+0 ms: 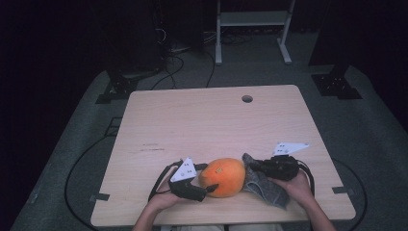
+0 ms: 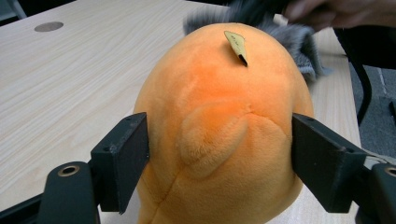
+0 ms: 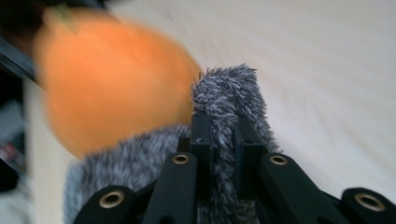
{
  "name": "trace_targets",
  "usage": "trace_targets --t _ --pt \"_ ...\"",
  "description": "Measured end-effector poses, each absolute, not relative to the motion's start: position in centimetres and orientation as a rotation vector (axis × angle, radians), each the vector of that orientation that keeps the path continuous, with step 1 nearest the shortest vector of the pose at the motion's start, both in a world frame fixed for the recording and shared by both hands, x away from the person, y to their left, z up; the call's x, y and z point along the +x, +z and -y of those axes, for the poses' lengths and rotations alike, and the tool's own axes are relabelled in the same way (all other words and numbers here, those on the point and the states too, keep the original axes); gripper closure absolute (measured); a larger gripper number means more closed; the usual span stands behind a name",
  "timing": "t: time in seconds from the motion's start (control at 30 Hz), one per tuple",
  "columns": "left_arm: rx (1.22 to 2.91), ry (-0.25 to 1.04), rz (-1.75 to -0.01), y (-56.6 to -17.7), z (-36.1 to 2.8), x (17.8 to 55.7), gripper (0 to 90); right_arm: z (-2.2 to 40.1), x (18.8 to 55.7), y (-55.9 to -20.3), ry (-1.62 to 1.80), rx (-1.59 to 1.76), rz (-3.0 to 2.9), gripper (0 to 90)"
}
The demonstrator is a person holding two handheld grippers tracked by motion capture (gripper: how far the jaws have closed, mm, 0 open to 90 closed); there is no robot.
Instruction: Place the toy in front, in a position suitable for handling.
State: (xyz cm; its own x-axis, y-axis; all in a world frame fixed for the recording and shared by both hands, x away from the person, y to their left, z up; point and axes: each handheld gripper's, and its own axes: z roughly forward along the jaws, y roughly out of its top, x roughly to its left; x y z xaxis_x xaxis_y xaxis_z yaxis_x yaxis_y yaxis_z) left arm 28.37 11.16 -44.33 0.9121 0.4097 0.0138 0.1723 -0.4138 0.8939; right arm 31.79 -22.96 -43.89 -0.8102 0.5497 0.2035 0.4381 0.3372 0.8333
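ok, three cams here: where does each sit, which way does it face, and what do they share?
High view: above the person's side of the table, looking forward and down; both forearms, the left hand-held gripper and right hand-held gripper show.
Left gripper view: rides the left hand-held gripper, looking along its jaws, which flank the orange plush toy.
Right gripper view: rides the right hand-held gripper, whose jaws pinch the grey furry cloth.
Shared: all three show the orange plush toy, the grey furry cloth and the table.
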Motion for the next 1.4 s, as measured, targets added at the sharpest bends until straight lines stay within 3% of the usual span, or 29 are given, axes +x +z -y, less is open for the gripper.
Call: trace_targets --t 0.13,0.4,0.63,0.97,1.17,1.4 --pt "2.000 0.265 -0.420 -44.4 -11.2 28.4 22.5 22.8 31.1 -42.4 1.681 0.848 -2.404 80.5" --pt "2.008 0.262 -0.417 -44.4 -11.2 28.4 21.9 22.3 32.0 -44.5 1.467 0.967 -2.469 80.5" --pt "2.007 0.260 -0.414 -44.5 -11.2 28.4 21.8 22.0 30.6 -42.3 1.734 0.815 -2.412 80.2" --pt "2.005 0.262 -0.419 -44.5 -11.1 28.4 20.2 22.6 30.8 -43.1 1.625 0.876 -2.429 80.3" --pt "2.020 0.316 -0.402 -44.4 -10.2 28.0 19.8 21.0 29.4 -41.1 1.820 0.713 -2.424 80.3" --pt "2.015 0.353 -0.387 -44.5 -9.5 27.6 19.8 19.3 29.1 -41.5 1.742 0.668 -2.438 80.3"
